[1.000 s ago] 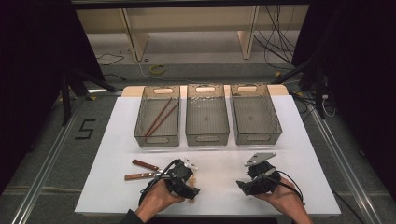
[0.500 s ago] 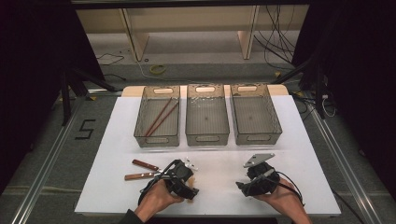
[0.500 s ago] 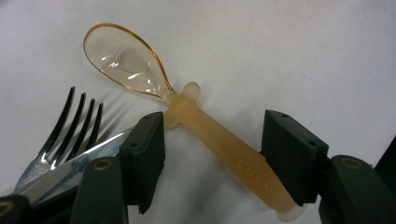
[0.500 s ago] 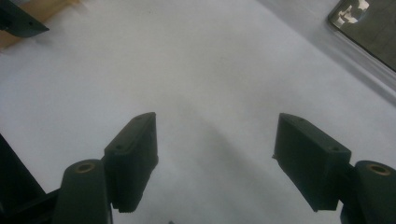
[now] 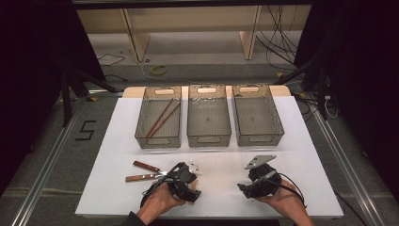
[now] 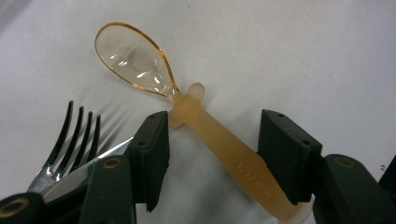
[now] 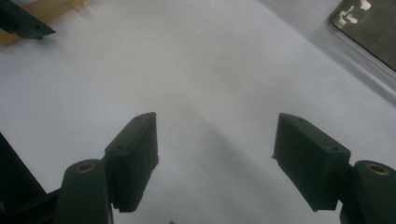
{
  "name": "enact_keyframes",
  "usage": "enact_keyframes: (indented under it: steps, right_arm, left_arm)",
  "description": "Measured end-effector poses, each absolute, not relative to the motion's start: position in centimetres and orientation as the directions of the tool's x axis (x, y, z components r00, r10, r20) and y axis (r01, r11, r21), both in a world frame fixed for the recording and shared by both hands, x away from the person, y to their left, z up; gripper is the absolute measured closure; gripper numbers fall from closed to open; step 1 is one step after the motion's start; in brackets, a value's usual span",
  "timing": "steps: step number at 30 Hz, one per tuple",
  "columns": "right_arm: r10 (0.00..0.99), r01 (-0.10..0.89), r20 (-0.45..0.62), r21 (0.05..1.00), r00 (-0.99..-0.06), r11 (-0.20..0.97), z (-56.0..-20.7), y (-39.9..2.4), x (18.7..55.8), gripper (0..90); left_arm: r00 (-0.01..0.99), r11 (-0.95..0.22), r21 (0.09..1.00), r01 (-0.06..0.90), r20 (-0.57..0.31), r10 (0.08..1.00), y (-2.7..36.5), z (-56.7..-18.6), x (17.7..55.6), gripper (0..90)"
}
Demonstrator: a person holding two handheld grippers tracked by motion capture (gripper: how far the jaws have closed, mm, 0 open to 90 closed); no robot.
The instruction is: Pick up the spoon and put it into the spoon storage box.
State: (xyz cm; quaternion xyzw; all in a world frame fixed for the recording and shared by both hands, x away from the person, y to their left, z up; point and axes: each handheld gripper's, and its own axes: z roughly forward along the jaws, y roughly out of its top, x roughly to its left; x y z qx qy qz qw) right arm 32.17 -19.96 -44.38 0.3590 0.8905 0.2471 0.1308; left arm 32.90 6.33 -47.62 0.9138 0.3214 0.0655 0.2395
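left gripper [image 6: 212, 154] jaws just closing in, not yet pressing; amber spoon [image 6: 205, 126] handle lies between pads on white table [image 6: 303, 51], fork [image 6: 70, 140] just beside. pickup judged imminent. right gripper [image 7: 215, 154] spread wide, nothing between. 3 bins [image 5: 209, 115] beyond, apart.

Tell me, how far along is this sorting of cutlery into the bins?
Early on. Done: chopsticks lie in the left bin. In hand: the left hand-held gripper, jaws just closing, straddles a translucent spoon without pinching it. Left: a fork and two wooden-handled knives on the table; the right hand-held gripper waits open.
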Motion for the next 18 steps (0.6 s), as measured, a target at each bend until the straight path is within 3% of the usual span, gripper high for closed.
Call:
enact_keyframes:
  steps: [18]
  right_arm:
    - [0.702,0.573,-0.056,0.534,-0.71,0.622,-44.38,-19.91,32.15,31.3]
  left_arm:
    - [0.797,-0.685,0.494,0.536,-0.03,0.603,6.83,-47.56,33.48,64.4]
